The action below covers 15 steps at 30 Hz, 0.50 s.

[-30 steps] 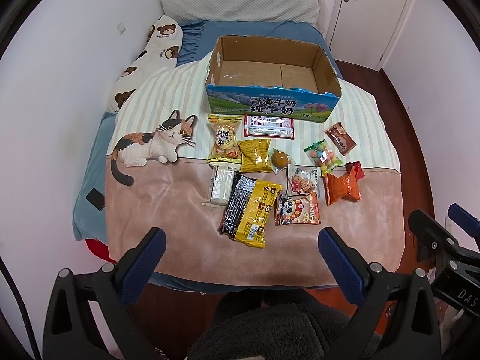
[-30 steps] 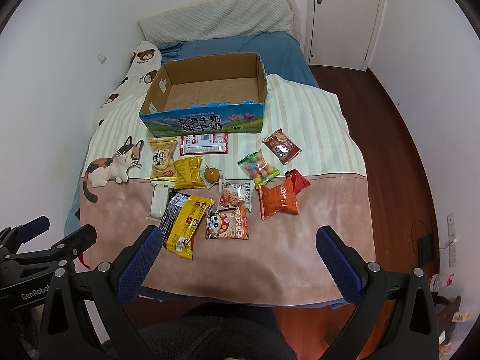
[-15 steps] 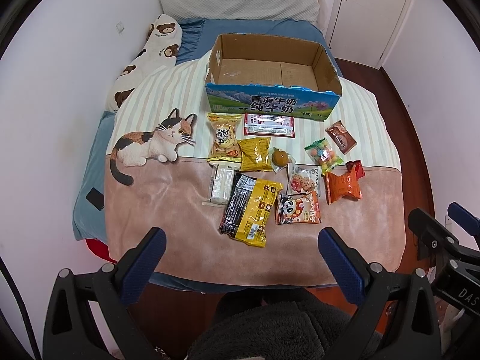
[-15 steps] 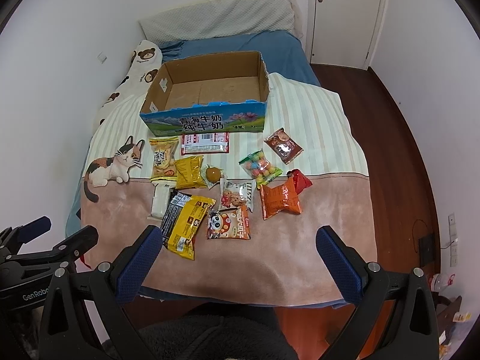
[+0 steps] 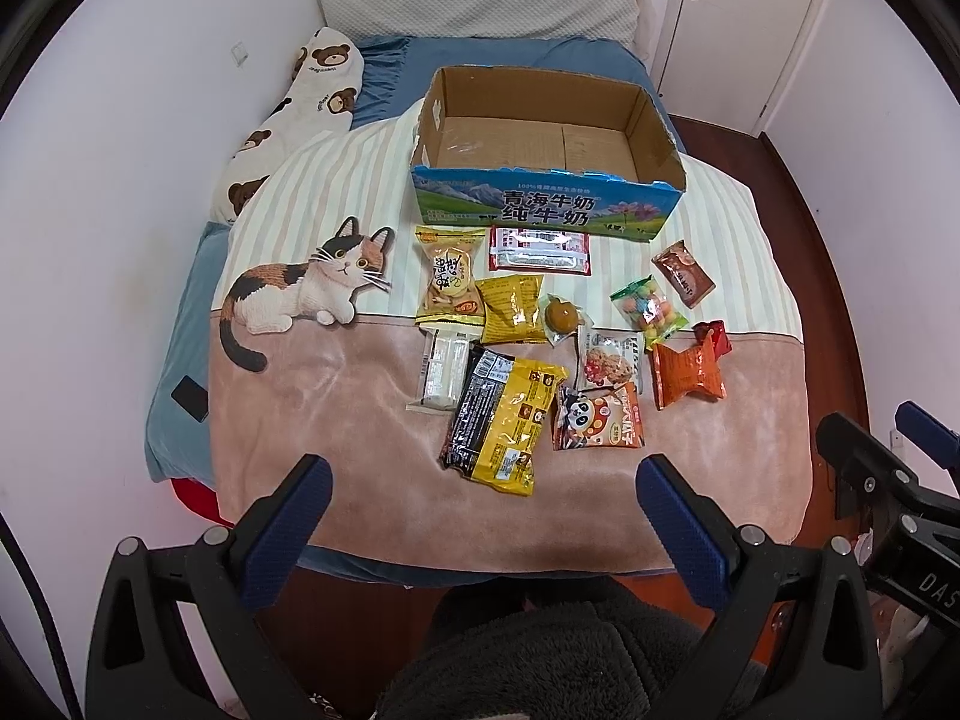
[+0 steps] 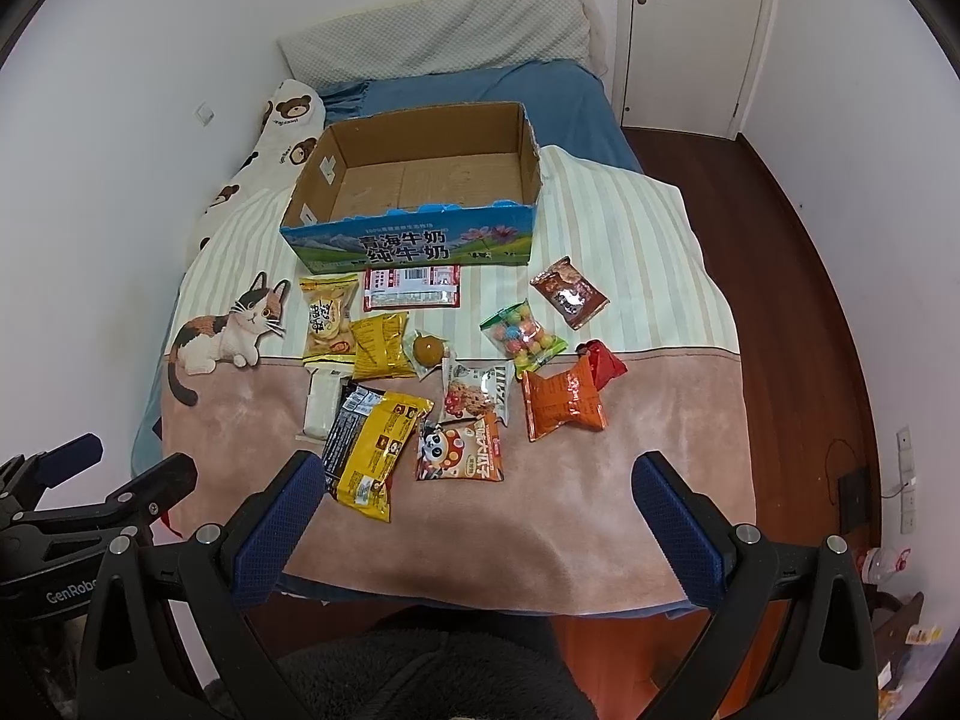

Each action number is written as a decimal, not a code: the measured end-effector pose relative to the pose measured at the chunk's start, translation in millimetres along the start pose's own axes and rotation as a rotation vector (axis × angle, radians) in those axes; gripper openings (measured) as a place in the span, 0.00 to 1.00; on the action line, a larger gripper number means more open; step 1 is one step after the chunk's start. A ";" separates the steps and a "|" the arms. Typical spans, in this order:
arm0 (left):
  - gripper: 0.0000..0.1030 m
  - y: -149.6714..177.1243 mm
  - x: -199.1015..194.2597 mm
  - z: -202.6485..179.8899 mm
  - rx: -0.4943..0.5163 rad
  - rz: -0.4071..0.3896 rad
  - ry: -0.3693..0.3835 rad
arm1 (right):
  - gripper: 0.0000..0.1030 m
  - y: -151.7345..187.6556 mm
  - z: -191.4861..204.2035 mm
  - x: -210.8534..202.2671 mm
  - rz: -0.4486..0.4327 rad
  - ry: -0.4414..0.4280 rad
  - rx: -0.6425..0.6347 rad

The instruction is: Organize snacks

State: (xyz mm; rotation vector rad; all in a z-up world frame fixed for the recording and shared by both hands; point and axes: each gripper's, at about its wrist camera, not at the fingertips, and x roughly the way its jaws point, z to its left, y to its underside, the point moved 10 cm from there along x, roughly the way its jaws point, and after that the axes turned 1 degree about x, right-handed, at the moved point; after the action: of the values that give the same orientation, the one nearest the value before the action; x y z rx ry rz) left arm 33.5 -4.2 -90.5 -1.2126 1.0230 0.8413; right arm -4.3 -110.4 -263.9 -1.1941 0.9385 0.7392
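Cardboard box (image 5: 543, 217) lies long side crosswise behind the scattered snacks (image 5: 558, 336).

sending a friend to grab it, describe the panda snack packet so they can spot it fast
Start at the open cardboard box on the bed and come toward the blanket's near edge. The panda snack packet lies right of the big yellow-and-black bag, the only packet with a cartoon panda face.
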 end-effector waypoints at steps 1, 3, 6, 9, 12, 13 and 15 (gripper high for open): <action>1.00 -0.1 -0.3 0.1 0.000 -0.001 0.000 | 1.00 0.1 0.5 0.7 -0.001 0.001 0.000; 1.00 -0.1 0.0 0.3 -0.003 -0.002 0.000 | 1.00 -0.1 1.3 1.3 -0.001 0.000 0.001; 1.00 -0.4 0.0 0.3 -0.002 -0.002 0.000 | 1.00 0.4 1.4 1.7 0.001 -0.001 0.000; 1.00 -0.8 1.4 1.5 -0.003 -0.001 0.001 | 1.00 -0.1 1.6 1.5 0.000 -0.001 0.000; 1.00 -0.6 1.1 1.5 -0.001 -0.001 0.002 | 1.00 0.3 1.8 2.2 0.002 -0.002 0.001; 1.00 -0.6 1.2 1.4 -0.001 0.000 0.002 | 1.00 -0.1 1.8 1.8 0.002 -0.001 0.001; 1.00 -0.7 1.2 1.7 -0.002 0.001 0.002 | 1.00 0.3 2.1 2.4 0.003 -0.001 0.001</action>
State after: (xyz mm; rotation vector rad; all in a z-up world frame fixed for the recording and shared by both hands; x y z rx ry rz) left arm 34.8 -2.6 -91.2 -1.2156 1.0245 0.8420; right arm -3.1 -108.3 -266.0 -1.1910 0.9405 0.7417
